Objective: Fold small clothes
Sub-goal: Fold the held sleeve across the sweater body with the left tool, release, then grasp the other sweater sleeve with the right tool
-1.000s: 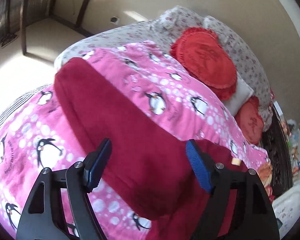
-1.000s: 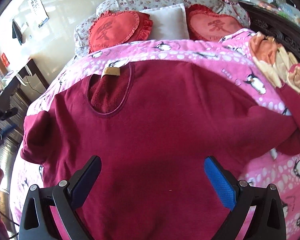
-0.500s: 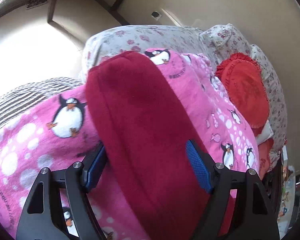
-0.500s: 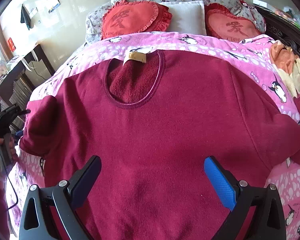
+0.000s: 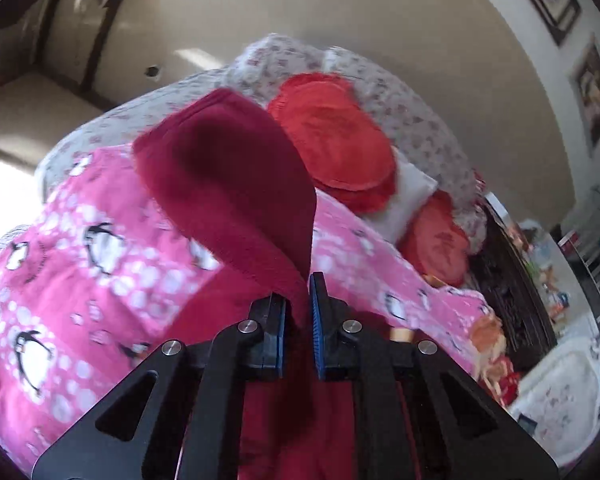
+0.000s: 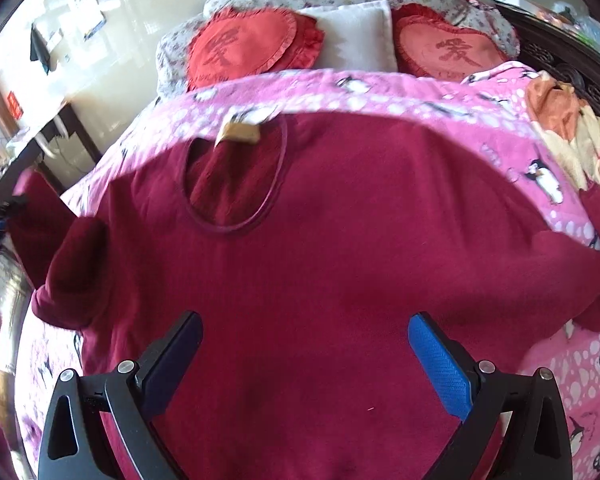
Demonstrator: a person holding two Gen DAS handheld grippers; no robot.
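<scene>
pinching the sweater (image 5: 228, 184) sleeve, left gripper (image 5: 298, 320); right gripper (image 6: 304, 344) spread wide above it.

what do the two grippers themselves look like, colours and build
Both look alike. The left gripper and the right gripper each have a black frame of angular arms with triangular cut-outs, joined by round silver pivot bolts. Each carries two flat, blade-like jaws faced with textured blue pads. No cables or printed markings show on either, and no sleeve is clearly visible.
</scene>
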